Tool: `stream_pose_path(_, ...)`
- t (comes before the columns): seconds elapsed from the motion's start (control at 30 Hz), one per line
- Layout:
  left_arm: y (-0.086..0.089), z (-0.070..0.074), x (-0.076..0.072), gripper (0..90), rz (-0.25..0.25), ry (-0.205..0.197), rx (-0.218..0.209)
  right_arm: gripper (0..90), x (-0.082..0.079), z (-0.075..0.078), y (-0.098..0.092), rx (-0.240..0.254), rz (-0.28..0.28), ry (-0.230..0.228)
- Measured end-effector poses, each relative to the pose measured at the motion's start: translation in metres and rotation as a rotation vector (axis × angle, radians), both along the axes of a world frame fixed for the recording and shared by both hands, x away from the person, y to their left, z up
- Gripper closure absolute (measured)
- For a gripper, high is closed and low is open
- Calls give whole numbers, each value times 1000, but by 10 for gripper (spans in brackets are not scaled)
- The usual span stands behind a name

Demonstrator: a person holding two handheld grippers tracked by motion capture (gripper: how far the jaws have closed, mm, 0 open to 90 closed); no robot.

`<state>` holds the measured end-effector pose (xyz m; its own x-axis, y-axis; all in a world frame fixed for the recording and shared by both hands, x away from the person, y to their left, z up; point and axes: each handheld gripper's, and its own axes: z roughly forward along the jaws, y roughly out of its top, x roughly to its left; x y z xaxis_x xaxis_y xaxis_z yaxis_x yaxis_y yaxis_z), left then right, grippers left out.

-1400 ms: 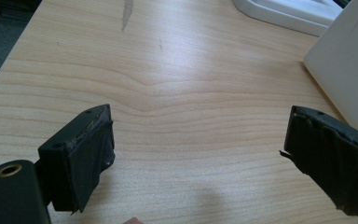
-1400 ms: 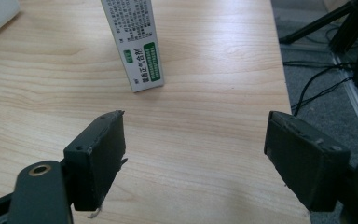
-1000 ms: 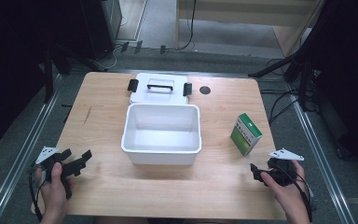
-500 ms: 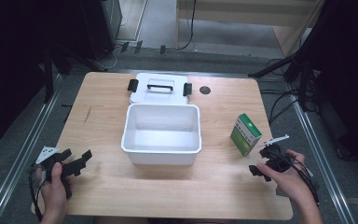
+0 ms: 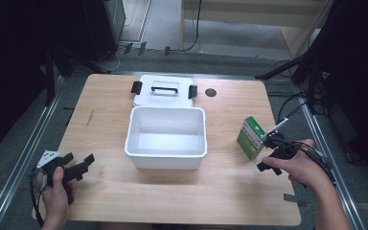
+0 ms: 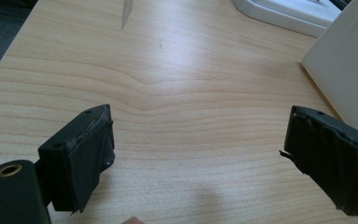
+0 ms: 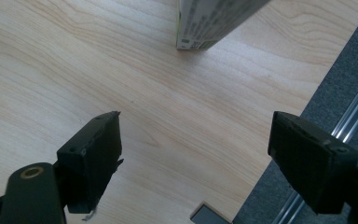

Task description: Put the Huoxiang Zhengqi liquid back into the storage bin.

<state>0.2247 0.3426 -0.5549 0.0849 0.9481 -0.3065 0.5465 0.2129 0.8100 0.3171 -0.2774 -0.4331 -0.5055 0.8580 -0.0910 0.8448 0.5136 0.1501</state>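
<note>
A white open bin (image 5: 166,137) stands in the middle of the wooden table, its flat side visible at the right edge of the left gripper view (image 6: 349,65). Behind it lies its white lid (image 5: 164,90) with a black handle and black clips. A green and white carton (image 5: 251,138) stands upright to the bin's right; its lower end appears at the top of the right gripper view (image 7: 212,23). My right gripper (image 5: 271,152) is open just in front of and right of the carton, apart from it. My left gripper (image 5: 79,166) is open over bare wood at the front left.
A small dark round disc (image 5: 211,92) lies near the table's back edge, right of the lid. Metal rails (image 5: 36,129) run along both table sides. The right table edge and grey floor (image 7: 349,84) lie close under my right gripper. Bare wood spreads in front of the bin.
My right gripper has moved forward and left toward the carton and turned. The left gripper has stayed where it was.
</note>
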Motion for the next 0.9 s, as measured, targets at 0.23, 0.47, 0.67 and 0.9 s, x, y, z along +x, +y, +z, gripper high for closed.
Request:
stream_pose_path(0.23,0,0,0,92,-1,0,-3,193,10,15,4,-6,-7,0)
stream_pose_path(0.47,0,0,0,92,-4,3,0,199,18,30,8,-16,-5,-11)
stream_pose_path(0.67,0,0,0,92,-3,3,-1,238,25,36,13,-21,-19,-9)
stream_pose_path(0.9,0,0,0,92,-5,4,-6,265,36,43,20,-20,-15,-12)
